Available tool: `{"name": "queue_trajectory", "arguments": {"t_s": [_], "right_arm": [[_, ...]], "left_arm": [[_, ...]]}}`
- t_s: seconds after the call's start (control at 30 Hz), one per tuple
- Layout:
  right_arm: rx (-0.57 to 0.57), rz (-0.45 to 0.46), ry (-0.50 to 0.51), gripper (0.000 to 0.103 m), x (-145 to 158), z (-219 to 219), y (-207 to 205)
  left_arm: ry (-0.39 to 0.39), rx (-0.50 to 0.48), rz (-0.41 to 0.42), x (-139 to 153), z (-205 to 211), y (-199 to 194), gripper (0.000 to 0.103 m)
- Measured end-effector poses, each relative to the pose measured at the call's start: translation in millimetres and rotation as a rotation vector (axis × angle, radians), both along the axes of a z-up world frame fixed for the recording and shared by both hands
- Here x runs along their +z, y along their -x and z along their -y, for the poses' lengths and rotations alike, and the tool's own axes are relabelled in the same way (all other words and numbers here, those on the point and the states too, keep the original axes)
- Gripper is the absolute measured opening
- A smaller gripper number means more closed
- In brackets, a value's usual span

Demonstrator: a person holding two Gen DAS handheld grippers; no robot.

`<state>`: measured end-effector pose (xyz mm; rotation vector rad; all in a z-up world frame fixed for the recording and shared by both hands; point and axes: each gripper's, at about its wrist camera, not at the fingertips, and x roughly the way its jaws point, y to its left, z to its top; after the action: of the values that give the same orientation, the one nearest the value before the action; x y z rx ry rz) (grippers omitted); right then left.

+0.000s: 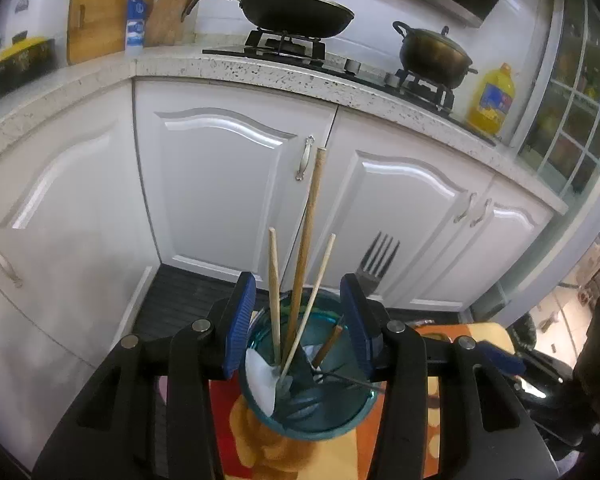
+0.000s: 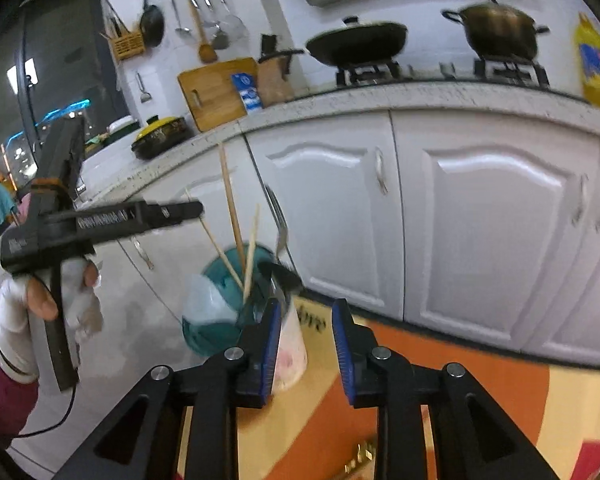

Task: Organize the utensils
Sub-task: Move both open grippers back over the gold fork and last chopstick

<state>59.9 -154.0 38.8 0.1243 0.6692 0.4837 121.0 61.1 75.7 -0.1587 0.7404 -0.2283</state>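
Risk, chiefly: my left gripper [image 1: 298,322] stands with jaws spread on either side of the teal translucent glass holder [image 1: 324,420], and I cannot tell whether the pads touch its wall. The holder sits on the orange and yellow patterned table mat [image 2: 480,392], near its edge by my judgement; a shove from either pad could tip it toward the white kitchen cabinet doors [image 1: 228,184].

The long brown wooden chopstick [image 1: 310,216] leans toward 12 o'clock, flanked by two shorter pale bamboo sticks [image 1: 274,280]; a knock could spill them. The dark metal fork [image 1: 376,262] rises at 1 o'clock, tines up, just beside my right-hand pad. The white plastic spoon [image 1: 262,380] lies at the rim at 8 o'clock.

My right gripper [image 2: 306,344] is released, holding nothing, with a pale pink-printed paper cup [image 2: 290,352] against its left pad; a sideways sweep could topple it.

Writing: black letters on the mat by the cup and white print on my left gripper's body, both unreadable.
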Motion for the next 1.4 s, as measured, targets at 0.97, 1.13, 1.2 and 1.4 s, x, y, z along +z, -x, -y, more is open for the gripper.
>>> {"name": "queue_trajectory", "arguments": {"t_s": [0.97,1.13,1.2,1.4], "right_arm": [[-0.152,-0.086,0.058,0.037,-15,85,80],[-0.17,-0.098,0.062,0.039,-17,95,87],[-0.179,-0.103,0.064,0.04,-20,100,88],[-0.201,-0.154,0.064,0.041,-40,111,83]], "left_arm": [[-0.039,-0.191,-0.006,1,106,113,0.045],[-0.051,-0.212,-0.057,-19,122,119,0.045],[-0.058,-0.209,-0.073,-27,124,120,0.045],[-0.059,-0.176,-0.141,-61,115,115,0.045]]}}
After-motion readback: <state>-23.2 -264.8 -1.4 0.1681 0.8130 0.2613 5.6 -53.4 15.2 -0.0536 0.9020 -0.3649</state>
